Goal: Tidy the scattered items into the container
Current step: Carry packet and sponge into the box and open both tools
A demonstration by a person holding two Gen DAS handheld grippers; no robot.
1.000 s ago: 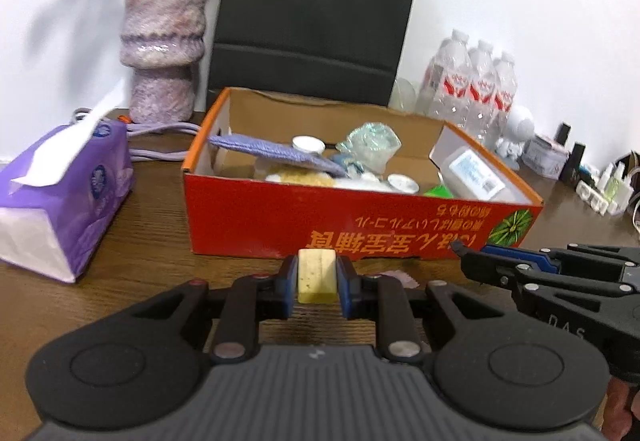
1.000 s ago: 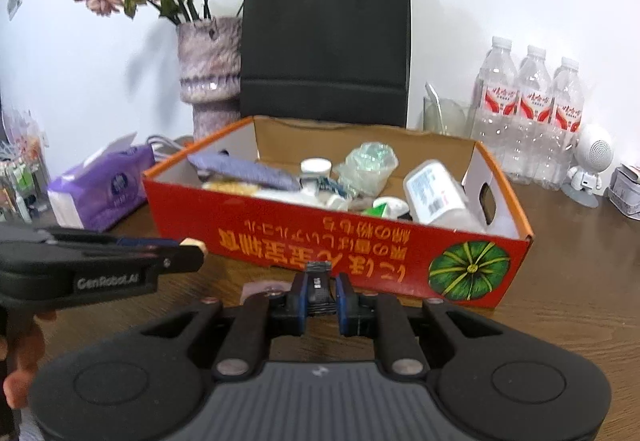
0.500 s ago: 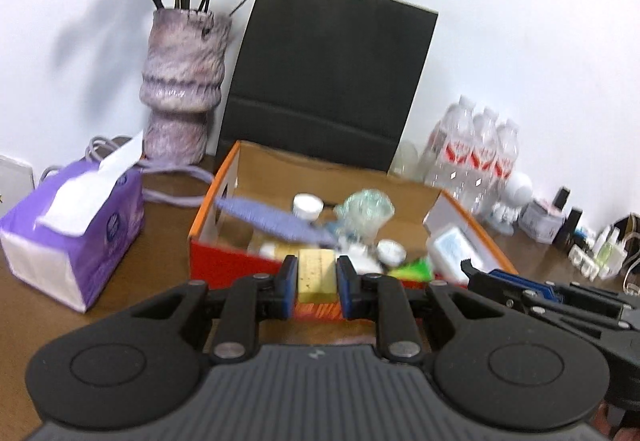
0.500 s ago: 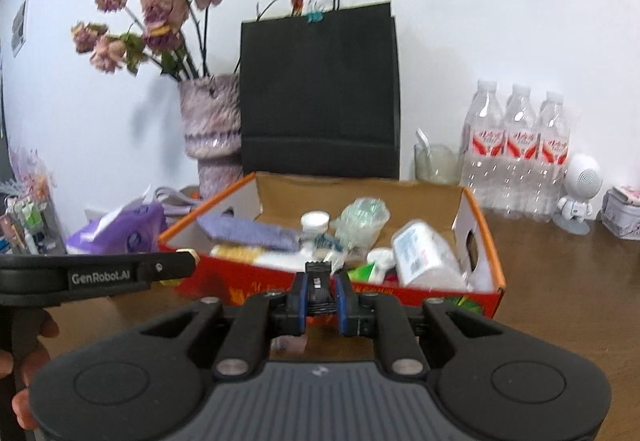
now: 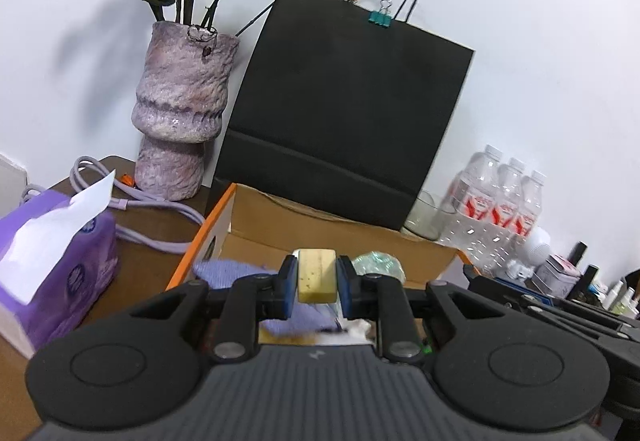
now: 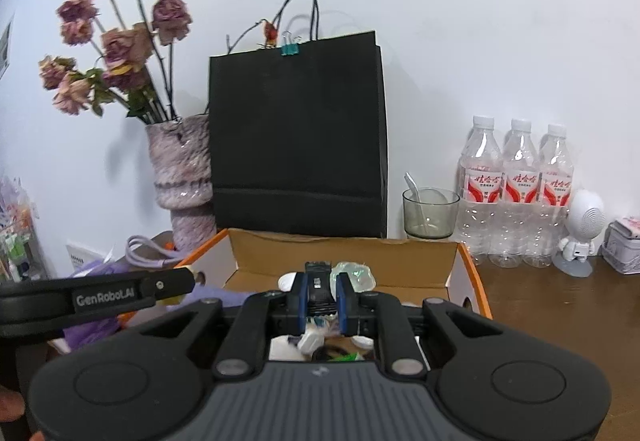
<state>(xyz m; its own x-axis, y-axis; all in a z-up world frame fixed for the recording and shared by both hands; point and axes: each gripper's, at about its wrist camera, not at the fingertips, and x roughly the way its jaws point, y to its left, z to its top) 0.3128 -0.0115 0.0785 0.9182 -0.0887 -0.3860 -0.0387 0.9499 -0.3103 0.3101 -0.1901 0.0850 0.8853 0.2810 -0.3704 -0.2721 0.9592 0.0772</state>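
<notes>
**Left wrist and right wrist views: two loaded claws poised over the box**

Left wrist view, nearest first: the left claw is closed on a pale yellow block, pinched by its sides so it can drop cleanly. On the right wrist view, the right claw clamps a small black object. Both hang above the cardboard box, already crowded with items, probably ready for release. Beyond on the tabletop stand a black bag and vase.

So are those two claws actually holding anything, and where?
Yes. The left gripper pinches a yellowish block by its side faces; the right gripper clamps a small black object by its sides.
</notes>
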